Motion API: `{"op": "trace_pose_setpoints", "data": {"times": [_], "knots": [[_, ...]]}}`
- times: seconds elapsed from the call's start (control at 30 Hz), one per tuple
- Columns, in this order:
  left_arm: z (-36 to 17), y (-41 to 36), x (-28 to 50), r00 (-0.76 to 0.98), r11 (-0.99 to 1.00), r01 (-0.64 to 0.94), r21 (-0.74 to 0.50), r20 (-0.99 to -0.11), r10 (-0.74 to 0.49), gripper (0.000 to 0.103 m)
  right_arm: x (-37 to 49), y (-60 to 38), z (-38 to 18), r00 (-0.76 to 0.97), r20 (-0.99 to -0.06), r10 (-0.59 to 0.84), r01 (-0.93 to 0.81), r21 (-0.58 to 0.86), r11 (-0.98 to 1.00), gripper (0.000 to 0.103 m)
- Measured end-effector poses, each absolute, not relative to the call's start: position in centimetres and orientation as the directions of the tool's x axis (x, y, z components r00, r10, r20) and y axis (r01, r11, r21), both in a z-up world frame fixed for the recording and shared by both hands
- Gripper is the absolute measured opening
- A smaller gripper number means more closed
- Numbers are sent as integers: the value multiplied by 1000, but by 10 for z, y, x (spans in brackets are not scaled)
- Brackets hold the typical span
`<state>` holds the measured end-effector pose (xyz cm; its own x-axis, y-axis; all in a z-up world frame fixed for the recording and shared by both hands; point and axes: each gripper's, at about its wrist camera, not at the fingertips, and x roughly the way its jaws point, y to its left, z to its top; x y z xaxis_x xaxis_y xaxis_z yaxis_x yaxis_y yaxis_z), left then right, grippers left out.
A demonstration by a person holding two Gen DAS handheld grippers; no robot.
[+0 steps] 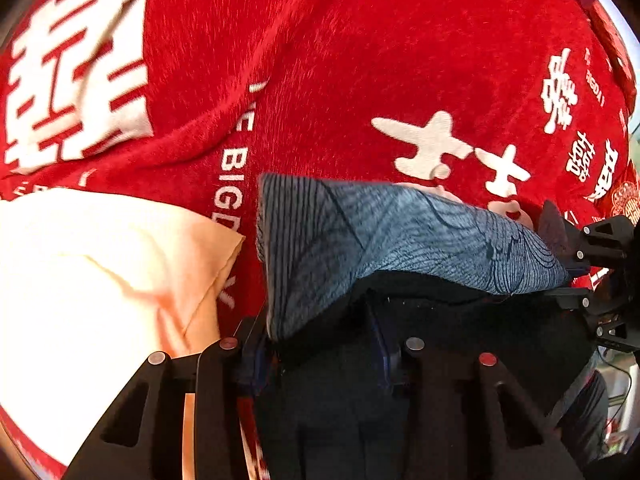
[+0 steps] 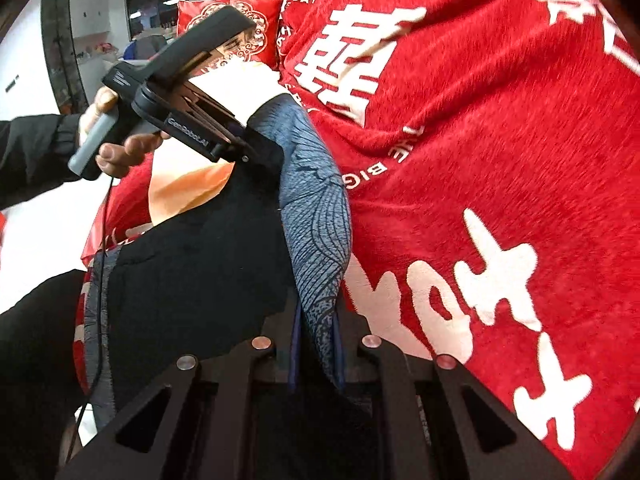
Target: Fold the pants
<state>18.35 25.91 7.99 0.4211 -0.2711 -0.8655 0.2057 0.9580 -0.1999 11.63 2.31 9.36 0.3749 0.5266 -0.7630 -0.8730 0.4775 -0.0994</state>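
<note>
Red blanket [image 2: 500, 160] wide beyond pants [image 2: 316, 216] hem — both grippers clamped.

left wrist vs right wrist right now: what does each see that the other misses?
Only the left wrist view: the right gripper seen from outside, at the far end of the pants.
Only the right wrist view: the person's hand on the left gripper, a red cushion and the room behind.
Both: the blue patterned pants with dark lining, each gripper shut on them, the peach cloth and the red blanket.
</note>
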Motion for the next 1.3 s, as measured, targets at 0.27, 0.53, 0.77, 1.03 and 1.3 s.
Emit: {"op": "trace_pose_setpoints", "data": {"times": [0.27,0.53,0.77,1.03,1.3], "knots": [[107,267,96,480,961,185,-203,-835,-269,34,24,23,122,460,-714,528,-852,-187,488,14],[69,284,5,439,969,103,-225,-864,-247,34,-63,39,80,451,-765,460,-871,-266,412,14],[-8,304,-36,242,972,-41,-229,-947,-213,34,-96,53,10,520,-782,345,-845,-412,340,14],[24,313,-63,297,981,-99,-169,-946,-133,34,-107,54,8,590,-741,322,-801,-485,352,14],[70,265,-31,386,985,-51,-163,-913,-131,34,-120,62,1,637,-712,294,-760,-516,396,28]]}}
